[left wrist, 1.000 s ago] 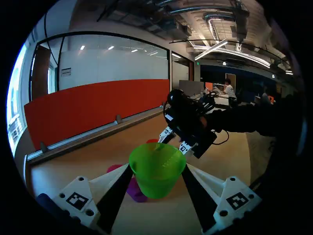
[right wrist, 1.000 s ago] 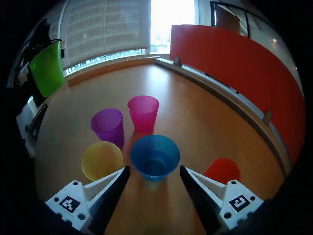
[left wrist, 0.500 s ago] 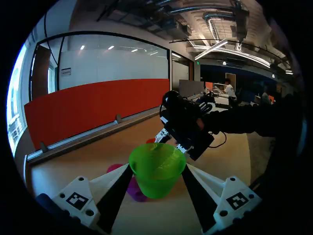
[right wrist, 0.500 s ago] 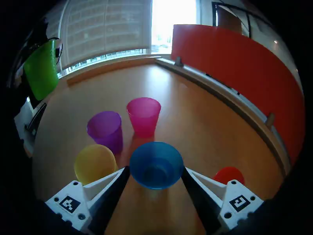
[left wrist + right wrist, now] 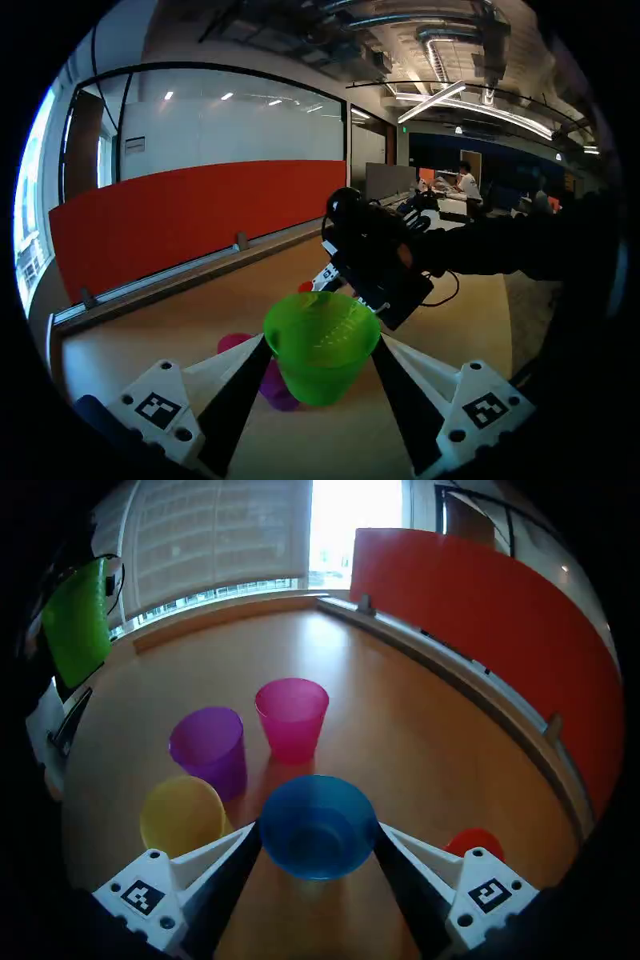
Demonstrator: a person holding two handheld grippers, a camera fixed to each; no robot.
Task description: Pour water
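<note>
My left gripper [image 5: 320, 346] is shut on a green cup [image 5: 322, 352], held upright above the wooden table [image 5: 160, 336]. That green cup [image 5: 76, 632] also hangs at the far left of the right gripper view. My right gripper [image 5: 318, 832] holds a blue cup [image 5: 318, 838]; both fingers touch its sides, and I look down into it. From the left gripper view, the right gripper [image 5: 370, 268] sits just behind the green cup, carried by a hand in a dark sleeve [image 5: 496, 248].
On the table stand a purple cup [image 5: 208, 748], a pink cup [image 5: 291, 716], a yellow cup [image 5: 182, 824] and a red cup [image 5: 474, 842]. A red wall panel [image 5: 496, 632] and a raised ledge [image 5: 456, 672] border the table's right side; windows line the far end.
The blue cup now fills the gap between the right fingers and looks larger and nearer. The right gripper has shifted a little left and up behind the green cup.
</note>
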